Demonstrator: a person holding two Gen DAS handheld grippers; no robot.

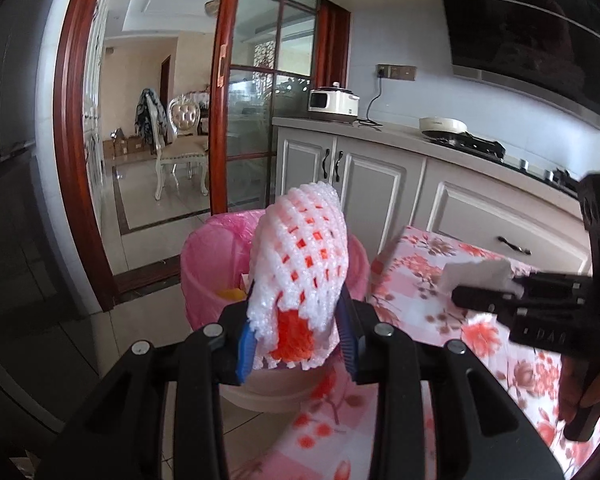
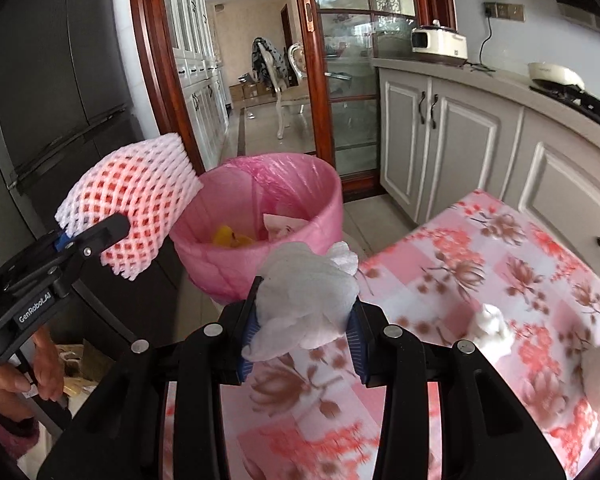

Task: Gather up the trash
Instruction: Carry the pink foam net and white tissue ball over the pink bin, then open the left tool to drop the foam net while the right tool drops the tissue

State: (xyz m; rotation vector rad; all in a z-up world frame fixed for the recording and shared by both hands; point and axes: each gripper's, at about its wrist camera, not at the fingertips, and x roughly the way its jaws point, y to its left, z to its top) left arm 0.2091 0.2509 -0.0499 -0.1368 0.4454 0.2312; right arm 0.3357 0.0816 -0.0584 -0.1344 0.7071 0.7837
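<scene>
My left gripper (image 1: 298, 332) is shut on a white foam fruit net (image 1: 300, 256) with something orange inside. It hangs in front of the pink-lined trash bin (image 1: 208, 268). The right wrist view shows that net (image 2: 136, 204) left of the bin (image 2: 300, 184), held by the left gripper (image 2: 96, 236). My right gripper (image 2: 304, 332) is shut on a crumpled white tissue (image 2: 306, 300), just short of the bin's near rim. That tissue (image 1: 480, 274) and the right gripper (image 1: 484, 296) appear at the right of the left wrist view. Yellow scraps and paper lie in the bin.
A table with a pink floral cloth (image 2: 460, 280) lies to the right, with another crumpled tissue (image 2: 492, 324) on it. Grey kitchen cabinets (image 2: 460, 128) run behind. A dark fridge (image 2: 60, 80) stands left. A wood-framed glass door (image 2: 340, 80) opens to another room.
</scene>
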